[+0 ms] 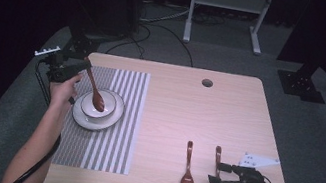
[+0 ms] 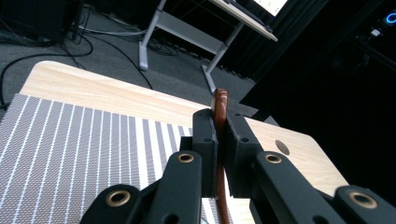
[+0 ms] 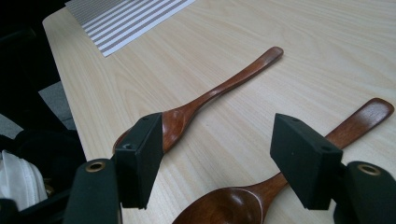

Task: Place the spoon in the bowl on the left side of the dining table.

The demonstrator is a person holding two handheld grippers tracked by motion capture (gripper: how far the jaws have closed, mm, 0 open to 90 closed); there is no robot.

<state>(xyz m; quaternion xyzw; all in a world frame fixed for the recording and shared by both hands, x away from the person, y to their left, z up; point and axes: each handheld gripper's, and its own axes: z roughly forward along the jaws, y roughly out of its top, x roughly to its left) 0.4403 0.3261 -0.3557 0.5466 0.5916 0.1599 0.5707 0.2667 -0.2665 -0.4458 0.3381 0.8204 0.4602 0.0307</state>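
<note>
At about nine o'clock on the table, the left tool is clamped on a wooden spoon whose head dips into the bowl on a striped mat, while at five o'clock the right tool hangs spread apart over the right-hand spoon of two lying side by side.

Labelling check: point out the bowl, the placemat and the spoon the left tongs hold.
bowl (image 1: 107, 99): high view, bare inner wall.
placemat (image 1: 105, 147): high view, bare striped part near the front.
spoon (image 1: 98, 102): high view, its scoop end over the bowl.

One brown wooden spoon tilts into the white bowl; two spoons lie flat on the table.
</note>
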